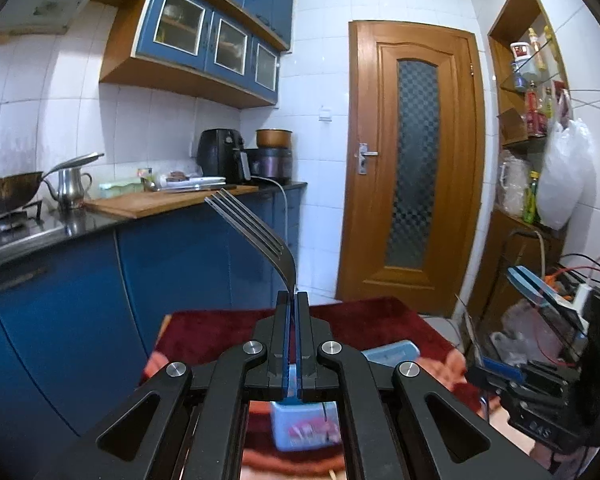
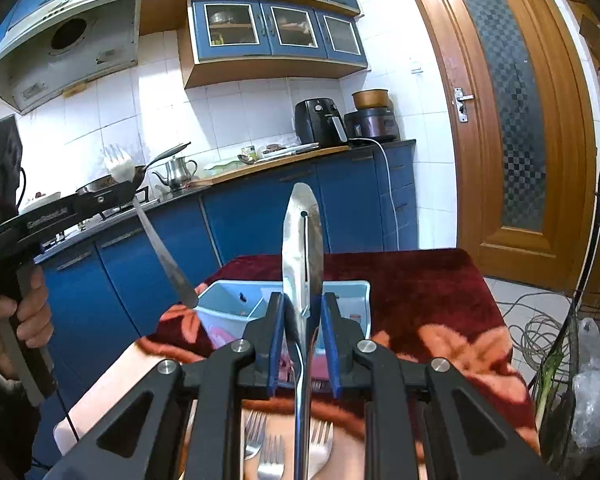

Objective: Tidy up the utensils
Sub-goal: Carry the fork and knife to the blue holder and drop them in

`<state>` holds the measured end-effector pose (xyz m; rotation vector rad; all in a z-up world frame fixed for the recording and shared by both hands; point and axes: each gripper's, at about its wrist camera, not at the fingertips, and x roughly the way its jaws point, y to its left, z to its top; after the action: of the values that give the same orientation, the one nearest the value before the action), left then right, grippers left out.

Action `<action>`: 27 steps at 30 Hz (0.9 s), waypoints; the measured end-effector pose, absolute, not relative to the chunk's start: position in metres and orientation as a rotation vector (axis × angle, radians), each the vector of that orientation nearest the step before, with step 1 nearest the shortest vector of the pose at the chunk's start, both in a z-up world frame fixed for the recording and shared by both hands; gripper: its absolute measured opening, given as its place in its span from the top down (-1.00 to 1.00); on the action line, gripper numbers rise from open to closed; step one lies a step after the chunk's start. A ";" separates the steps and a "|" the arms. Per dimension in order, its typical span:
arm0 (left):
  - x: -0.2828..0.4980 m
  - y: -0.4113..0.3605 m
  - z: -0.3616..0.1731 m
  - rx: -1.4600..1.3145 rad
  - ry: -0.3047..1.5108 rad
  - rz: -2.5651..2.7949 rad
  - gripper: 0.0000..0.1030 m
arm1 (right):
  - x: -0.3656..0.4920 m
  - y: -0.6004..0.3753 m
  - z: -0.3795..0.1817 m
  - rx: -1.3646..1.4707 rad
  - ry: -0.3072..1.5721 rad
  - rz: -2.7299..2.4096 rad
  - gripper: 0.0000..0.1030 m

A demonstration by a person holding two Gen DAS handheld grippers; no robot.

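- Your left gripper (image 1: pixel 293 300) has its fingers (image 1: pixel 281 320) clenched flat together on the neck of a fork (image 1: pixel 260 236); the tines rise clear above the jaws, curving up and to the left.
- Your right gripper (image 2: pixel 302 312) grasps a slotted serving spoon (image 2: pixel 302 248) edge-on. The blue pads (image 2: pixel 277 344) stand a little apart, with the spoon's narrow neck between them; the contact itself is hard to see, but the spoon stands upright unsupported otherwise, so I judge it gripped.
- Both utensils are held near the neck, heads up and handles down. I judge that this suits lowering them handle-first into the light blue bin (image 2: pixel 236 300), which sits on the red floral cloth (image 2: pixel 420 292) just ahead of both grippers.
- Both tools are aloft, well above the bin; neither utensil is yet sorted.
- Right wrist view alone shows: the bin's open interior, three further forks (image 2: pixel 272 448) lying on the cloth below the gripper, the fork's full handle hanging down from your left gripper, and your hand (image 2: pixel 24 312) on that tool's grip.
- Left wrist view alone shows: how tightly the fork is pinched, and the shelving (image 1: pixel 532 92) by the door. There the bin is blurred and mostly hidden under the linkage.
- Surroundings: blue kitchen cabinets (image 2: pixel 260 208) and a wooden door (image 1: pixel 412 160) behind, well apart from the work.
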<state>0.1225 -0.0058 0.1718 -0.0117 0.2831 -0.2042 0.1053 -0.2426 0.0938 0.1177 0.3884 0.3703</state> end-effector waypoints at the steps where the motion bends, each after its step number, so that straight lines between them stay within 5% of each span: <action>1: 0.129 -0.006 0.172 -0.006 0.285 -0.196 0.97 | 0.110 -0.242 0.096 0.114 0.381 0.366 0.59; 27: 0.221 -0.007 0.076 0.079 0.452 -0.281 0.97 | 0.214 -0.227 0.074 0.164 0.240 0.185 0.59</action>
<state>0.2207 -0.0070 0.0760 0.0793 0.4520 -0.2811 0.2143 -0.2268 0.0744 0.1642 0.2400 0.1855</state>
